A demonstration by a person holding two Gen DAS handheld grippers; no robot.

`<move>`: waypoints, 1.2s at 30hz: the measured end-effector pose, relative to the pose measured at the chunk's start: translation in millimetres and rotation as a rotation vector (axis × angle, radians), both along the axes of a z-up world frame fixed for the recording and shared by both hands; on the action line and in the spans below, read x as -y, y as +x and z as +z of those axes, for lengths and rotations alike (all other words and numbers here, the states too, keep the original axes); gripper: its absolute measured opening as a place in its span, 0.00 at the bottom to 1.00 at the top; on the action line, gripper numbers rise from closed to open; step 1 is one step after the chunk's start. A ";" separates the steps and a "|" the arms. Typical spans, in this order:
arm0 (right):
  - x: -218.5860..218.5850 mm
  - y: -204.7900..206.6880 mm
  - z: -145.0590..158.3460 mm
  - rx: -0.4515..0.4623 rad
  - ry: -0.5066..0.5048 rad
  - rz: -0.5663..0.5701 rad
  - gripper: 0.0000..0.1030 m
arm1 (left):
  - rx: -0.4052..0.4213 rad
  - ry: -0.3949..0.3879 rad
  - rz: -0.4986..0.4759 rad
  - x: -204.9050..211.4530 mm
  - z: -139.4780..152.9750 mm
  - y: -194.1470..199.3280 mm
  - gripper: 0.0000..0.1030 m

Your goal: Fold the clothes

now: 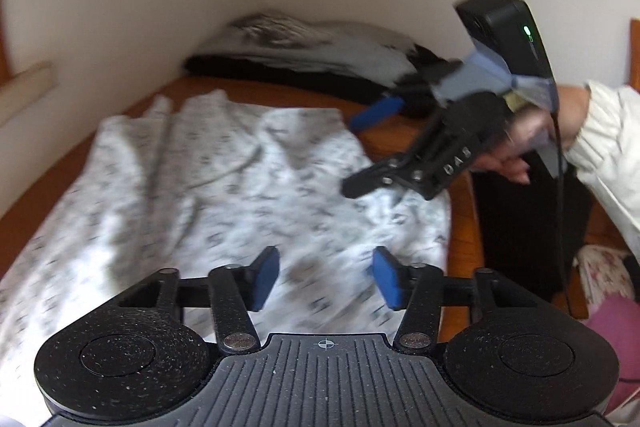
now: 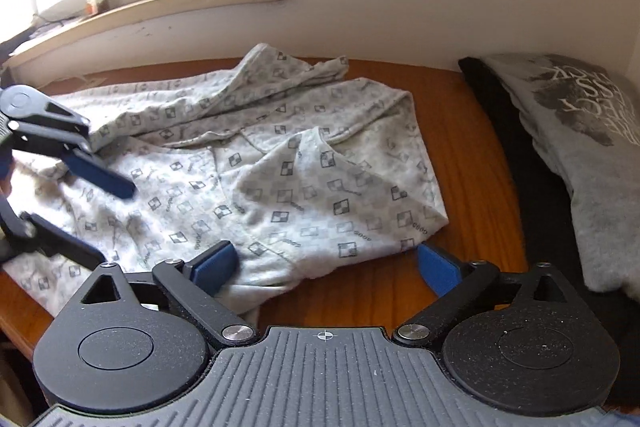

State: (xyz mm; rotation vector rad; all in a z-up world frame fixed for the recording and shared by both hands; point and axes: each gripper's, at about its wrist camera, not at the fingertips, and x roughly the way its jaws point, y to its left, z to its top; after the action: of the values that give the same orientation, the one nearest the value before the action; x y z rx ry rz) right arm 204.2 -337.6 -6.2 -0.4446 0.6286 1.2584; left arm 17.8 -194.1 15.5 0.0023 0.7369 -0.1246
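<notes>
Pale checked garment (image 2: 256, 167) lies crumpled on the wooden table (image 2: 472, 147), blurred in the left view. Left gripper (image 1: 326, 277) half open, empty, above cloth. Right gripper (image 2: 326, 265) wide open, empty, straddling the near hem. Folded grey shirt (image 2: 580, 131) far right, partly cut off.

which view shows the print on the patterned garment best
The right wrist view: the patterned garment is sharp there, its checkered squares readable across the wooden table. The left wrist view shows the same garment blurred, its print only smeared grey marks.
</notes>
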 end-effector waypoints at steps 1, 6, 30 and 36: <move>0.7 2.5 0.2 0.000 -0.001 0.008 0.94 | -0.007 0.001 -0.011 2.9 -2.1 3.3 0.50; 2.8 4.5 -1.7 0.027 0.020 -0.005 0.94 | -0.016 -0.022 -0.043 8.7 -5.0 12.0 0.51; 47.2 -1.6 20.6 0.005 0.192 -0.078 0.77 | 0.046 -0.008 0.009 7.5 -11.4 18.3 0.53; 43.1 -37.2 0.8 0.033 0.224 -0.150 0.72 | 0.063 0.018 0.070 6.0 -9.8 16.3 0.69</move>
State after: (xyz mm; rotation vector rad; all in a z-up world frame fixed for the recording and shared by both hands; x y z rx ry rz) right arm 166.9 -380.8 -5.4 -0.2274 0.4774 1.1607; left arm 34.2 -200.2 5.6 -0.0019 0.6741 -0.0511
